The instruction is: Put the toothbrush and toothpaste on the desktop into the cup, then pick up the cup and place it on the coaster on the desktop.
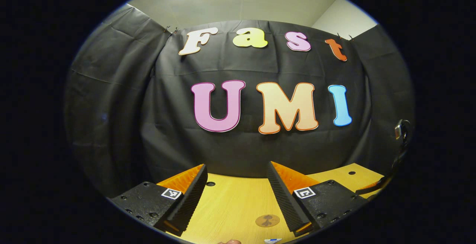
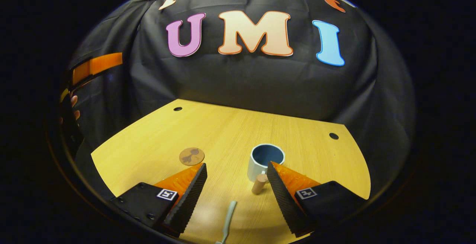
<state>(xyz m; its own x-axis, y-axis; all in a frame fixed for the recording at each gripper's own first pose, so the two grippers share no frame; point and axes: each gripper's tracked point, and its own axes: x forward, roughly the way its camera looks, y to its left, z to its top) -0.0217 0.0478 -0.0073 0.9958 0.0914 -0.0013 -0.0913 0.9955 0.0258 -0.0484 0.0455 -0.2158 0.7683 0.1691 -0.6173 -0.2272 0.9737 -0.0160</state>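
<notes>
1. In the right gripper view the right hand-held gripper (image 2: 236, 184) hangs above the tabletop (image 2: 223, 132) with its fingers spread wide and nothing between them.
2. The cup (image 2: 264, 164) stands upright on the tabletop just ahead of the right gripper's right finger; it is pale outside, blue inside, and looks empty.
3. A short wooden handle (image 2: 259, 183) sticks out from the cup's near side, low against the tabletop.
4. The toothbrush (image 2: 227, 218) lies flat on the tabletop below the gap between the fingers, its pale green handle running toward the camera.
5. The coaster (image 2: 192, 156), round and brown with a dark motif, lies left of the cup, well apart from it.
6. In the left gripper view the left hand-held gripper (image 1: 238, 195) is also spread and empty, held low over the tabletop, with the coaster (image 1: 267, 220) lying between its fingers' lines.
7. A white and blue object at the bottom edge of the left gripper view is too cut off to identify
</notes>
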